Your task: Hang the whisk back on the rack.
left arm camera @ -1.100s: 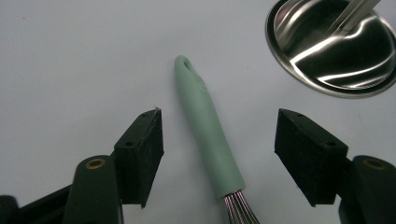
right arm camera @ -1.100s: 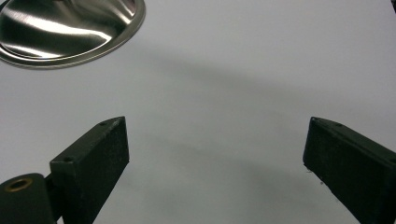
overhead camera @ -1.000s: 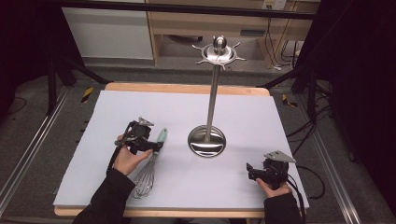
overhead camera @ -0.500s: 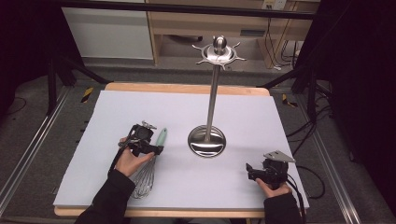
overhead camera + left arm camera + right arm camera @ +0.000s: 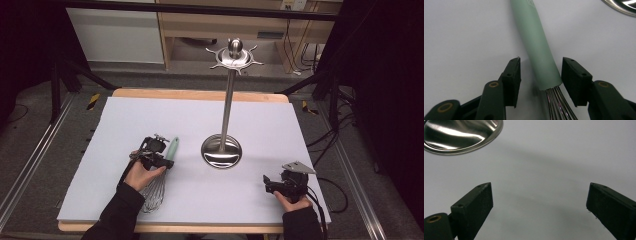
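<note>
Left gripper (image 5: 540, 72) jaws lately closing, gaps beside whisk handle (image 5: 537, 47).

Whisk handle (image 5: 537, 45): running out past the top edge of the left gripper view, its far end and the faint mark printed there being cut off.
Whisk wires (image 5: 559, 105): leaving the bottom edge between the jaws; in the high view the wire head (image 5: 152, 192) is lying partly under the person's left hand (image 5: 140, 175).
Left gripper (image 5: 541, 75): jaws just closing around the handle; a narrow gap on each side appears to remain, contact being too fine to tell.
Stand base (image 5: 461, 133): being cropped by the top and left edges, beyond the left finger (image 5: 477, 202).
Right finger (image 5: 610, 205): being cut by the right edge.
</note>
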The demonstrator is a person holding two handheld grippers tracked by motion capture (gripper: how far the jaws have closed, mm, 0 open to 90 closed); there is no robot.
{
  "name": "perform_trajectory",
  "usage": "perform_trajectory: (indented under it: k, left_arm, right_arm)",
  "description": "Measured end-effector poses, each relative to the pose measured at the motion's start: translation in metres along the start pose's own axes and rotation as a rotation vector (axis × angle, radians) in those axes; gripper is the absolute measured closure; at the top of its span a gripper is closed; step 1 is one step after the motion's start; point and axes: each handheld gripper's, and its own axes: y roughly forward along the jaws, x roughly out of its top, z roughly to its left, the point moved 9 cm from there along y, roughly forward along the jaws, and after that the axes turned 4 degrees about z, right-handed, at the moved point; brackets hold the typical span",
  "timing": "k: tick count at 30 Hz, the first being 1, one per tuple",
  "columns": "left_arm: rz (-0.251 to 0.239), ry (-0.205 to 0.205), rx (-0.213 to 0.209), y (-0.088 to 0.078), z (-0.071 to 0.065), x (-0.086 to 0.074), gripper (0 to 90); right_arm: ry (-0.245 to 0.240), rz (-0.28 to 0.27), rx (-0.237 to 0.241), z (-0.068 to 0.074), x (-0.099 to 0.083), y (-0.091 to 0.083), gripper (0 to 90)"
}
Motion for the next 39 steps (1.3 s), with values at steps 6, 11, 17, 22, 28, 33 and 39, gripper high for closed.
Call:
perform_trajectory:
  k: [6, 11, 17, 22, 28, 33, 39]
  left_arm:
    - [0.015, -0.008, 0.004, 0.004, -0.001, -0.001, 54.5]
    - [0.025, -0.021, 0.005, 0.004, -0.001, 0.000, 57.2]
    - [0.044, -0.046, 0.006, 0.003, 0.000, -0.001, 62.7]
    - [0.044, -0.044, -0.012, 0.002, -0.003, 0.000, 64.3]
    - [0.049, 0.000, -0.002, -0.008, -0.006, -0.002, 66.6]
    - [0.014, 0.020, -0.004, -0.021, -0.008, 0.000, 68.2]
    - [-0.044, 0.034, -0.012, -0.033, -0.011, 0.000, 68.8]
  right_arm:
    - [-0.003, 0.000, -0.001, 0.000, 0.000, 0.000, 7.4]
    - [-0.003, 0.001, 0.000, 0.000, 0.000, 0.000, 7.4]
    - [-0.003, 0.004, 0.001, 0.000, 0.000, 0.000, 7.4]
    - [-0.004, 0.005, 0.002, 0.000, 0.000, 0.000, 7.4]
    - [-0.003, 0.005, 0.003, 0.000, 0.000, 0.000, 7.4]
    - [-0.002, 0.004, 0.004, 0.000, 0.000, 0.000, 7.4]
    - [-0.002, 0.004, 0.004, 0.001, 0.000, 0.000, 7.4]
